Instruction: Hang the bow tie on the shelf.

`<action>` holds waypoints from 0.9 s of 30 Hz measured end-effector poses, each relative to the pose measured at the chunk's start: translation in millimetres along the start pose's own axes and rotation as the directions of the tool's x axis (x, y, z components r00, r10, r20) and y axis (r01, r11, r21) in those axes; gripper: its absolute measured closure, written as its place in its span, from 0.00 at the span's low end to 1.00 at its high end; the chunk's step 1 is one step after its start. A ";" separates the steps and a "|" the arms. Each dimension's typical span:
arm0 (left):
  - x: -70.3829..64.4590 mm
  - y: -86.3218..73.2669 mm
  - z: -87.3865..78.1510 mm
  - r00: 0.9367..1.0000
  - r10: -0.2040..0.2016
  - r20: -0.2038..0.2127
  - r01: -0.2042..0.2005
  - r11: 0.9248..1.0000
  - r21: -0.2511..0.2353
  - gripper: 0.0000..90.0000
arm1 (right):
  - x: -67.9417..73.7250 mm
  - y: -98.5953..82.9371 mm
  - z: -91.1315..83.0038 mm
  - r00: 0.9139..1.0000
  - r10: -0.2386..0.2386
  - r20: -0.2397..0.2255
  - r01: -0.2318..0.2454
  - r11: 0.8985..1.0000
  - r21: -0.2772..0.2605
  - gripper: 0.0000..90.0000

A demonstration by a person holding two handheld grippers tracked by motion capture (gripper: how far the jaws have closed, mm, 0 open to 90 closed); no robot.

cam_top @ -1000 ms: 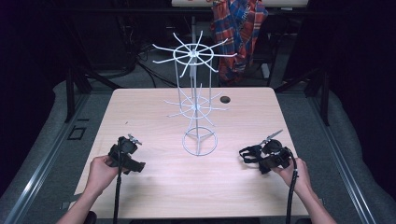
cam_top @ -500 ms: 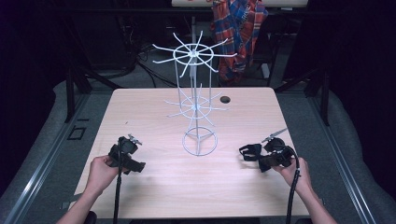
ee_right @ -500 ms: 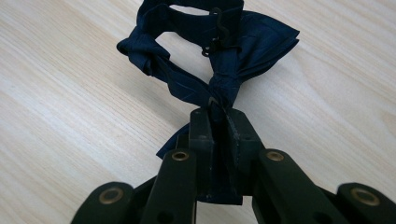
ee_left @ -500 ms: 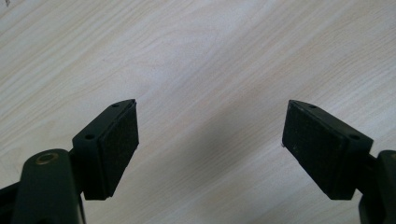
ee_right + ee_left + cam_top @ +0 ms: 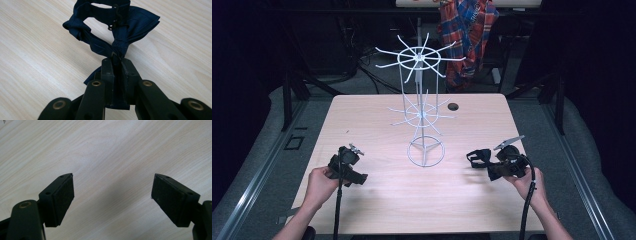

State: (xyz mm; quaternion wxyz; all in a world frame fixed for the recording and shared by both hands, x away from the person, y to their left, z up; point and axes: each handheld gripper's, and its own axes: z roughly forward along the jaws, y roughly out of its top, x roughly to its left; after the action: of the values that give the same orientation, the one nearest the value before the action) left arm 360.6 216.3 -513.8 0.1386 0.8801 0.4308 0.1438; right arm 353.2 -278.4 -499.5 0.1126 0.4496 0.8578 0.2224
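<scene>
Right gripper (image 5: pixel 117 58), lower right of the high view, pinches a navy bow tie (image 5: pixel 112 27), likely for hanging on the wire rack (image 5: pixel 422 107) at center. Left gripper (image 5: pixel 112 197) spread, idle.

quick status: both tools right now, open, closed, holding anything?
Left tool: open, empty, over bare table.
Right tool: closed on the dark blue bow tie.

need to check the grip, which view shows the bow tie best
The right gripper view: the navy bow tie sits close up, its knot pinched between the shut jaws of the right gripper, strap and clasp clear. The high view shows it as a small dark shape at that gripper. The left gripper view has bare table.
</scene>
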 end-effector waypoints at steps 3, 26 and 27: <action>-0.3 -0.1 0.3 1.000 -0.001 -0.001 0.001 1.000 -0.001 0.21 | 1.5 0.9 -2.6 1.000 0.001 -0.003 -0.001 1.000 -0.018 0.91; -1.1 2.0 0.6 1.000 0.002 -0.001 -0.002 1.000 -0.003 0.21 | 13.7 10.7 -22.0 1.000 -0.025 -0.013 0.023 0.991 -0.130 0.91; -1.0 1.8 0.3 1.000 0.003 -0.002 -0.003 1.000 -0.004 0.21 | 13.8 11.8 -22.4 1.000 -0.028 -0.014 0.026 0.991 -0.134 0.91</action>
State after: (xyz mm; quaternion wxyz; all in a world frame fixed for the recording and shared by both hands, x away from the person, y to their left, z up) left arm 361.5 214.4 -513.6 0.1398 0.8803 0.4293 0.1455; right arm 345.1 -267.5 -474.1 0.1387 0.4275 0.8478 0.2814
